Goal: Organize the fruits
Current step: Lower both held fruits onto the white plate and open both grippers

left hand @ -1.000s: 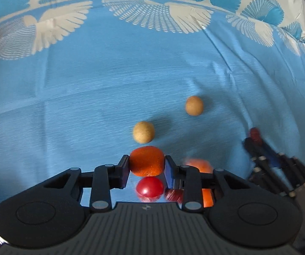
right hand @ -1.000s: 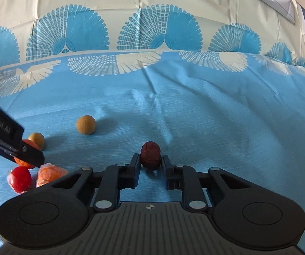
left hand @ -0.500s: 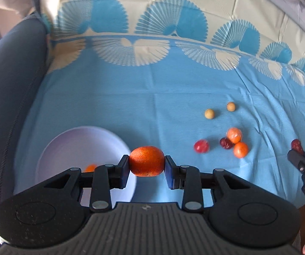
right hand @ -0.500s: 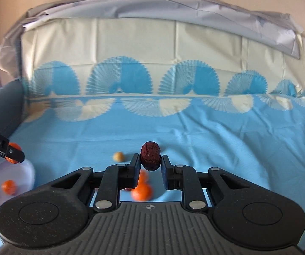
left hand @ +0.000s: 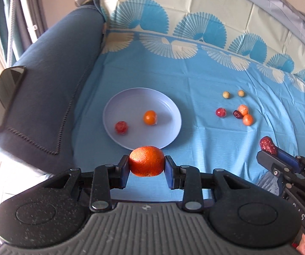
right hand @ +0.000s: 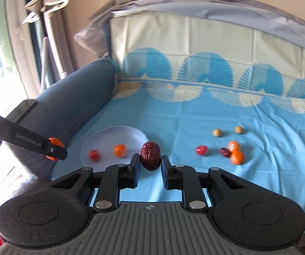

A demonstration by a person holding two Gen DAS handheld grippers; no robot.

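My left gripper (left hand: pixel 147 163) is shut on an orange tangerine (left hand: pixel 147 159), held in the air just short of the near rim of a pale plate (left hand: pixel 169 114). The plate holds a small orange (left hand: pixel 150 117) and a red fruit (left hand: pixel 121 127). My right gripper (right hand: pixel 150 159) is shut on a dark red jujube (right hand: pixel 150 155), in the air right of the plate (right hand: pixel 135 135); it also shows in the left wrist view (left hand: pixel 268 148). Several loose fruits lie on the blue cloth to the right: two tan balls (left hand: pixel 226 94), a red one (left hand: pixel 220 112), oranges (left hand: pixel 248 119) and a jujube (left hand: pixel 237 114).
A dark blue sofa armrest (left hand: pixel 52 97) rises left of the plate, with a black phone (left hand: pixel 2 97) lying on it. The patterned cloth (left hand: pixel 195 80) covers the seat and backrest. A window and a stand are at the far left (right hand: pixel 46 27).
Both grippers have lifted up and pulled back from the fruit pile with their fruits. The left one swung left, so the plate is now ahead of it.
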